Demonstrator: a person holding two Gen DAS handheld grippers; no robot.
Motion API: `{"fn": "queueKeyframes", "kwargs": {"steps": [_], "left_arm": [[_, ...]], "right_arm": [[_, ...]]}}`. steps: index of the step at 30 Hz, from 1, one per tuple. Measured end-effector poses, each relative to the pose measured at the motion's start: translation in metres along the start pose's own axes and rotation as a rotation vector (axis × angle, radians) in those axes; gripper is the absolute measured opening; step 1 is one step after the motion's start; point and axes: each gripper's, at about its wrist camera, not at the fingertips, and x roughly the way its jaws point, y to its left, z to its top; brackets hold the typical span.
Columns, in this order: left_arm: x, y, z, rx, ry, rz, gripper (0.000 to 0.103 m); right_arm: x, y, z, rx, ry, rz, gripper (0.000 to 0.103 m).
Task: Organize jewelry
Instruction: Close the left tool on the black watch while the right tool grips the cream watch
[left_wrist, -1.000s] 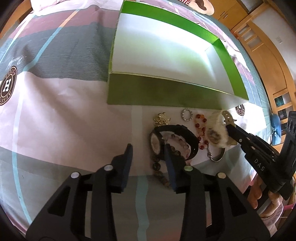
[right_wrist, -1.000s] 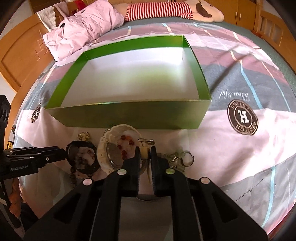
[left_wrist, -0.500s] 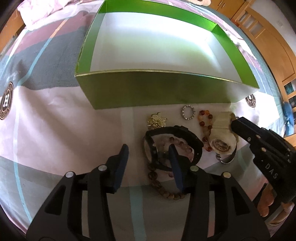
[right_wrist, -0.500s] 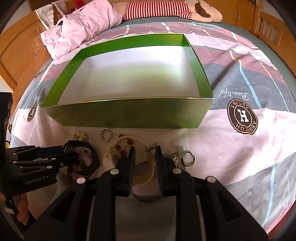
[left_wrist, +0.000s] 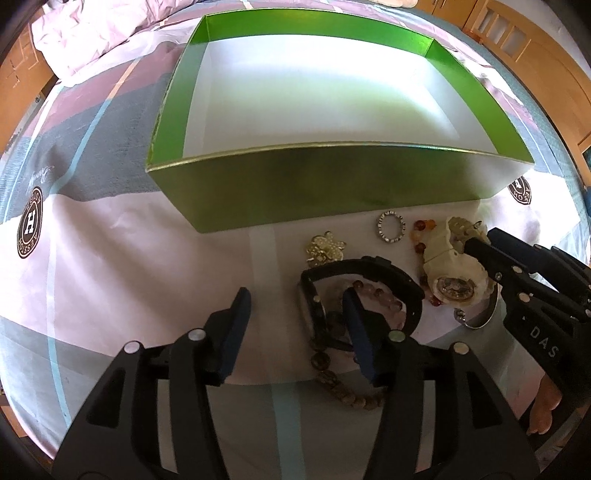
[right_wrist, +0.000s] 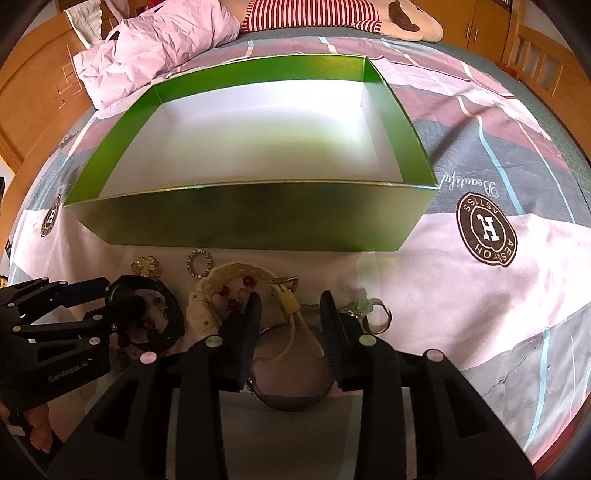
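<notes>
A pile of jewelry lies on the bedspread in front of an empty green box (left_wrist: 332, 184) (right_wrist: 258, 221). It holds a black watch (left_wrist: 369, 269) (right_wrist: 162, 328), a cream watch (left_wrist: 448, 262) (right_wrist: 207, 295), a sparkly ring (left_wrist: 390, 227) (right_wrist: 199, 263), a gold brooch (left_wrist: 325, 249) (right_wrist: 146, 266), red beads (left_wrist: 421, 227), brown beads (left_wrist: 332, 380) and a silver bangle (right_wrist: 291, 404). My left gripper (left_wrist: 295, 314) is open, its right finger inside the black watch's loop. My right gripper (right_wrist: 290, 314) is open, astride the cream watch's strap.
The bedspread has pink, grey and white panels with round brown logos (right_wrist: 485, 229) (left_wrist: 30, 227). A pink pillow (right_wrist: 159, 40) and a striped plush toy (right_wrist: 332, 14) lie behind the box. Wooden furniture stands around the bed. A small key ring (right_wrist: 373, 314) lies right of my right gripper.
My right gripper has opened, letting go of the cream watch's strap. My left gripper has opened wider, and both views have swung so the box sits more centred.
</notes>
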Motion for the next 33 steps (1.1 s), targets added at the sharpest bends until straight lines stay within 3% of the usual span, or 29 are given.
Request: {"fn": "queueKeyframes", "kwargs": {"steps": [12,16,17,18,20,33], "left_arm": [[0.003,-0.003,0.0,0.002,-0.002,0.002,0.051],[0.004,-0.005,0.0,0.001,0.002,-0.051,0.026],[0.003,-0.006,0.0,0.002,0.002,-0.06,0.022],[0.003,-0.007,0.0,0.006,0.001,-0.061,0.021],[0.003,-0.008,0.0,0.007,0.0,-0.066,0.017],[-0.008,-0.002,0.004,-0.024,-0.031,-0.058,0.016]], "right_arm": [[0.007,0.0,-0.001,-0.009,0.011,-0.025,0.034],[0.006,0.0,-0.001,-0.006,0.007,-0.023,0.033],[0.006,0.0,-0.002,-0.009,0.005,-0.02,0.03],[0.005,0.002,-0.002,-0.016,0.002,-0.017,0.02],[0.003,0.004,-0.002,-0.03,-0.011,-0.021,0.015],[-0.009,0.001,0.001,-0.027,-0.047,-0.006,0.011]]}}
